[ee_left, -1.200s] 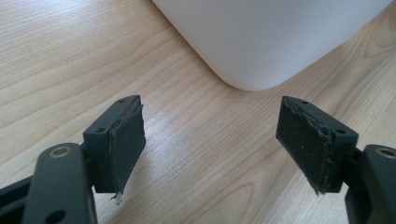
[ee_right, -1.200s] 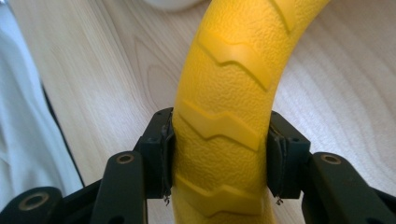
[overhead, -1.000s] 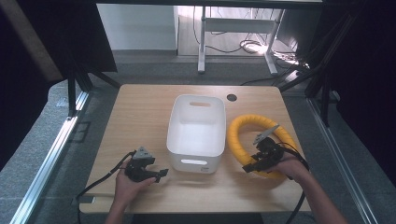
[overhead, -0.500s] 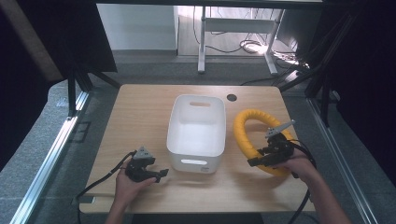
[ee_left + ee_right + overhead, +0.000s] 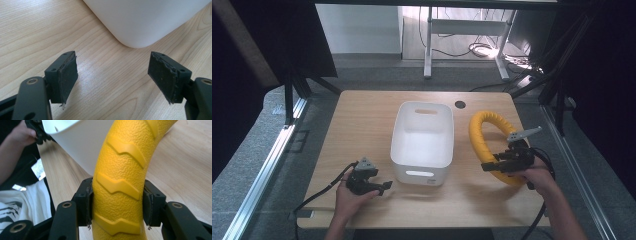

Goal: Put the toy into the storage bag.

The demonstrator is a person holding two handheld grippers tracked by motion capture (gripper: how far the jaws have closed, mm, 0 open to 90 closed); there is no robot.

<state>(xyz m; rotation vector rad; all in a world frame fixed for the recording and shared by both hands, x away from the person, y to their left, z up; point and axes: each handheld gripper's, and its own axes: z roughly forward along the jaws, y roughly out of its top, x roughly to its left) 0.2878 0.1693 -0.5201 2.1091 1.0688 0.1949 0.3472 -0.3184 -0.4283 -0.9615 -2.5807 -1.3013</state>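
Two grippers are in my hands at the wooden table [image 5: 362,120]. My right gripper [image 5: 492,166] is clamped on the yellow ring [image 5: 484,142], a thick ring with a pebbled skin and raised zigzag ridges. In the right gripper view the two black jaws press against opposite sides of the ring [image 5: 120,182], with its band running up between them. From the high view the ring sits on the right part of the table, just beside the white plastic bin [image 5: 423,142], and my grip is on its near arc; I cannot tell whether the ring rests on the wood or is tilted off it there.

My left gripper [image 5: 384,187] is near the front left of the table, close to the bin's near left corner, its cable [image 5: 319,195] trailing toward the table's edge. In the left gripper view its jaws stand wide apart with nothing between them, the worn pads [image 5: 68,75] facing each other over bare wood, and the rounded corner of the bin [image 5: 140,22] is just ahead.

The bin stands in the middle of the table with a handle slot in its near wall.
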